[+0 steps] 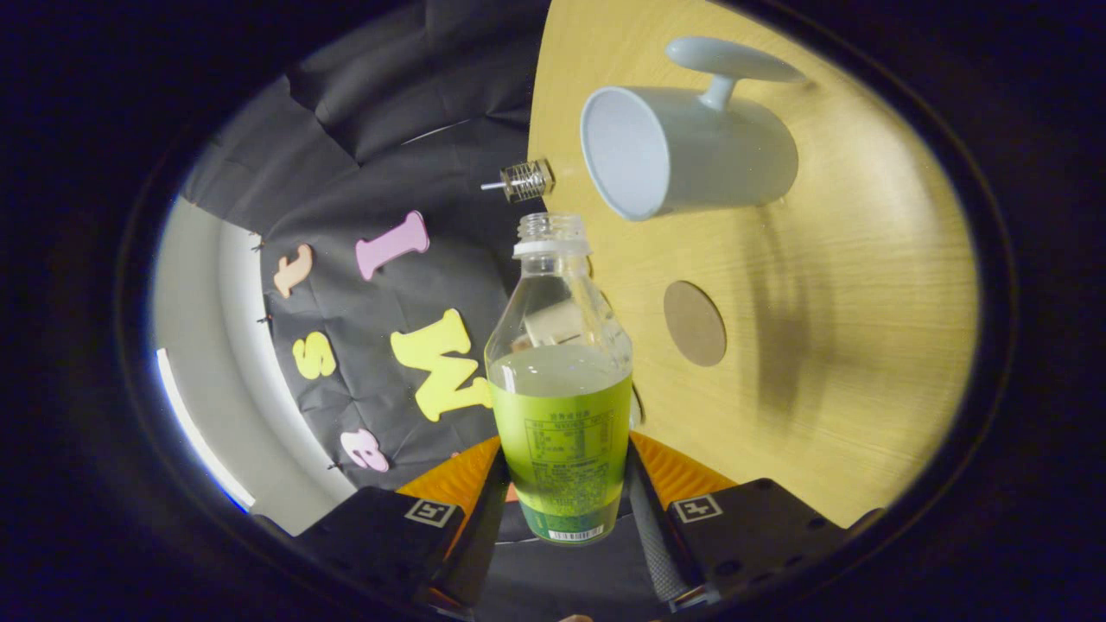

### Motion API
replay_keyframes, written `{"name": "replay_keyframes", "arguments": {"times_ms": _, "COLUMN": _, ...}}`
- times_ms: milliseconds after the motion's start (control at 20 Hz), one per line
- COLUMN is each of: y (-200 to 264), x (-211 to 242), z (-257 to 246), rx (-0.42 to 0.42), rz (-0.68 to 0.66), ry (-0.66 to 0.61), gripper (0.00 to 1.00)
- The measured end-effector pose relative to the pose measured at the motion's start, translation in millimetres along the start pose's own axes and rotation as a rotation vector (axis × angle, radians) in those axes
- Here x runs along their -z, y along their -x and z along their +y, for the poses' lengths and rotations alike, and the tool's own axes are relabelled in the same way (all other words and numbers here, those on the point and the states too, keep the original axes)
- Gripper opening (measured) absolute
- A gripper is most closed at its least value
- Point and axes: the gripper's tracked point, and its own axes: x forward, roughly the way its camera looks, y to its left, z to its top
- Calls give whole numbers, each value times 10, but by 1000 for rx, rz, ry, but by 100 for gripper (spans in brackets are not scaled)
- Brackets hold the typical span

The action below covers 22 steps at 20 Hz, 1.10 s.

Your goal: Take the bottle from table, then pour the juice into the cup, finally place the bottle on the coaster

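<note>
Bottle (560, 406) sits between the jaws, both fingers (484, 510) pressed on its lower labelled body, one on each side, so the gripper (562, 510) is clamped on it. Bottle is uncapped, clear plastic with a white neck ring and a green label, and the yellow-green juice reaches roughly to the top of the label; upper part is clear. View is rolled over, so the wooden table (847, 345) runs up one side of the bottle and the booth's black cloth wall (380, 155) up the other. Bottle mouth points toward the cup (683, 155), stopping just short of its rim, not touching. Cup is pale grey-white with a handle on the side away from the bottle, open mouth turned toward the bottle side; inside looks empty from what shows. Round brown coaster (694, 322) lies flat on the table, beside the bottle's shoulder, between bottle and cup but apart from both, nothing on it. Small metal-ringed item (524, 180) at the table edge just beyond the bottle mouth, can't tell what it is.
</note>
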Motion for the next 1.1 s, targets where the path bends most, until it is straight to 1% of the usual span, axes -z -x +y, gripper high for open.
{"name": "replay_keyframes", "arguments": {"times_ms": 200, "y": 8, "x": -16, "z": 40, "rx": -8, "rz": -1, "ry": -60, "gripper": 76}}
{"name": "replay_keyframes", "arguments": {"times_ms": 900, "y": -13, "x": -55, "z": 354, "rx": -86, "rz": -3, "ry": -254, "gripper": 76}}
{"name": "replay_keyframes", "arguments": {"times_ms": 1100, "y": 10, "x": -97, "z": 431, "rx": -100, "rz": -15, "ry": -281, "gripper": 76}}
